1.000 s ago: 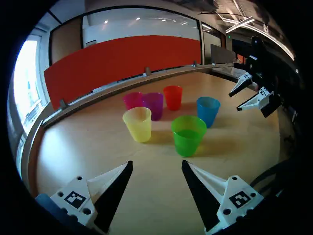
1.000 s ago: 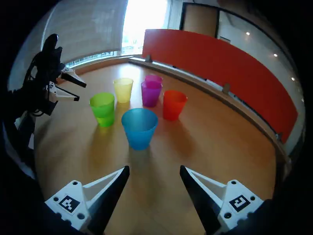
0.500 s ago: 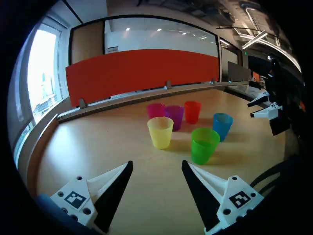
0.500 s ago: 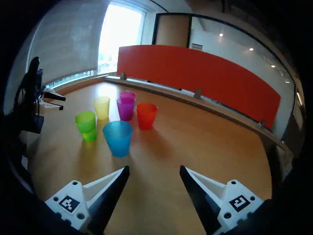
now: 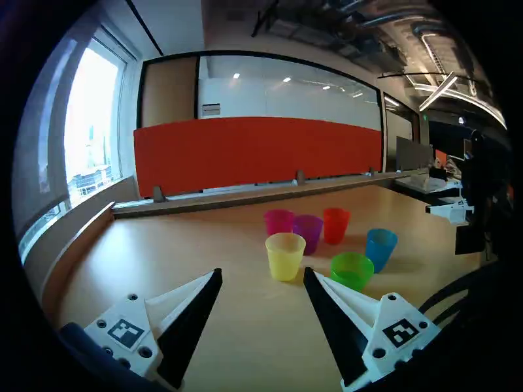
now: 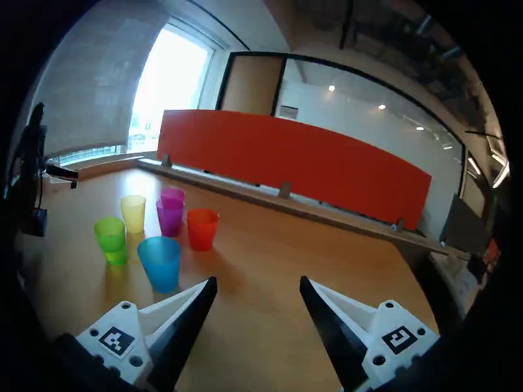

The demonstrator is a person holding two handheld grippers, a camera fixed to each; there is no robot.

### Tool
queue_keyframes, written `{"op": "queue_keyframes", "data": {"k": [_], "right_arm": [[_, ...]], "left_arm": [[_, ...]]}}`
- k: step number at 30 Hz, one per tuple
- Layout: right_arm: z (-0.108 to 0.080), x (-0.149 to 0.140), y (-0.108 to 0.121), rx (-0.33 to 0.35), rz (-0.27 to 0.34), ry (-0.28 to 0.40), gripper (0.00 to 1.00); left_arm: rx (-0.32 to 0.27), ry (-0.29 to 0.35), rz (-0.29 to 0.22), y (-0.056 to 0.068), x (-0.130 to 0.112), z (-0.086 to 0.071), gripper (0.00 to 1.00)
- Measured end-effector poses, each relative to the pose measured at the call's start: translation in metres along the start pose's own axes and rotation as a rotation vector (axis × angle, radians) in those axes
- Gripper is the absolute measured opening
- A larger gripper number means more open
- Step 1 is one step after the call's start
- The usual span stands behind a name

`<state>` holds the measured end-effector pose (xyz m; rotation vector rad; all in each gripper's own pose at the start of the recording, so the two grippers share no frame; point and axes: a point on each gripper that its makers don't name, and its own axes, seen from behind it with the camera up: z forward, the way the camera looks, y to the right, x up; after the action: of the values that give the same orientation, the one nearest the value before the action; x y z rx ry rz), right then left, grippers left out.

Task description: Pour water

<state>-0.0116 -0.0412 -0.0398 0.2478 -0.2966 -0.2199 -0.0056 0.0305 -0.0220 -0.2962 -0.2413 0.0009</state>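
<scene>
Several coloured plastic cups stand upright in a cluster on the wooden table (image 5: pixel 196 242): yellow cup (image 5: pixel 286 256), green cup (image 5: pixel 352 270), blue cup (image 5: pixel 380 249), red cup (image 5: pixel 336 225), purple cup (image 5: pixel 308 233), pink cup (image 5: pixel 279 222). My left gripper (image 5: pixel 262 270) is open and holds nothing, a short way back from the yellow and green cups. My right gripper (image 6: pixel 258 279) is open and holds nothing, with the blue cup (image 6: pixel 159 262) ahead to its left, beside the green cup (image 6: pixel 110 239) and red cup (image 6: pixel 202 228). Each gripper appears far off in the other's view: right gripper (image 5: pixel 451 209), left gripper (image 6: pixel 62 171).
A red partition (image 5: pixel 255 153) runs along the table's far edge, with a raised wooden lip below it. Bright windows (image 6: pixel 163 98) lie to one side. Bare tabletop (image 6: pixel 307 261) stretches right of the cups. A cluttered desk (image 6: pixel 467 271) stands past the table's right end.
Both grippers have drawn back from the cups and tilted upward, so the cups look smaller and lower. Both stay open. The cups have not moved.
</scene>
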Motion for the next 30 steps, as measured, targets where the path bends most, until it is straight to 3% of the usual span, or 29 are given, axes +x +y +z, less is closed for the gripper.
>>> {"op": "queue_keyframes", "data": {"k": [9, 14, 21, 30], "right_arm": [[0.002, 0.02, 0.016, -0.092, 0.05, 0.1, 1.0], [-0.001, 0.036, 0.034, -0.171, 0.084, 0.167, 1.0], [-0.01, 0.047, 0.046, -0.229, 0.13, 0.237, 1.0], [-0.011, 0.047, 0.059, -0.262, 0.204, 0.261, 1.0]], "left_arm": [[0.024, 0.075, -0.103, -0.009, 0.012, -0.004, 0.92], [0.044, 0.137, -0.132, -0.016, 0.026, -0.008, 0.93], [0.059, 0.203, -0.137, -0.018, 0.043, -0.013, 0.92], [0.084, 0.264, -0.101, -0.014, 0.058, -0.012, 0.93]]}}
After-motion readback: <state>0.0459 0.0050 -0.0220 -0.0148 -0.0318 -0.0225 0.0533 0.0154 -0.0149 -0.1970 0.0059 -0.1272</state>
